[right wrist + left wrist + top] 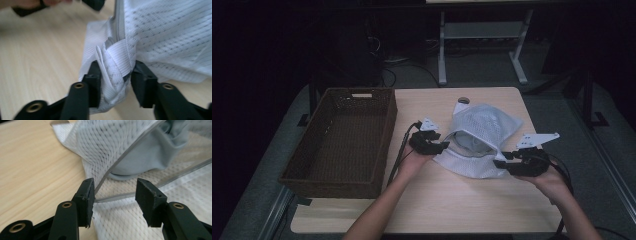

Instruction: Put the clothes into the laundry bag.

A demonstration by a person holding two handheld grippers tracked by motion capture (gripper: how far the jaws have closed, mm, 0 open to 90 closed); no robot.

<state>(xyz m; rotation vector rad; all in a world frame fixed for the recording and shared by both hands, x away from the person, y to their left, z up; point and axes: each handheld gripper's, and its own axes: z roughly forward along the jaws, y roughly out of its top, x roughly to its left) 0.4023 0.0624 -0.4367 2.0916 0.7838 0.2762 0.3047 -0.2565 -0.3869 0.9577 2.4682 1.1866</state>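
Half the grey cloth (150, 155) hides inside the mesh bag (484, 131).

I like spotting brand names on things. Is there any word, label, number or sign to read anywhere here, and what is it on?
None: no readable text stands on anything here.
The white mesh laundry bag shows only netting, a zip edge and white trim.
The brown woven basket and the wooden table bear no markings.
The left tool and right tool show only brass screws.
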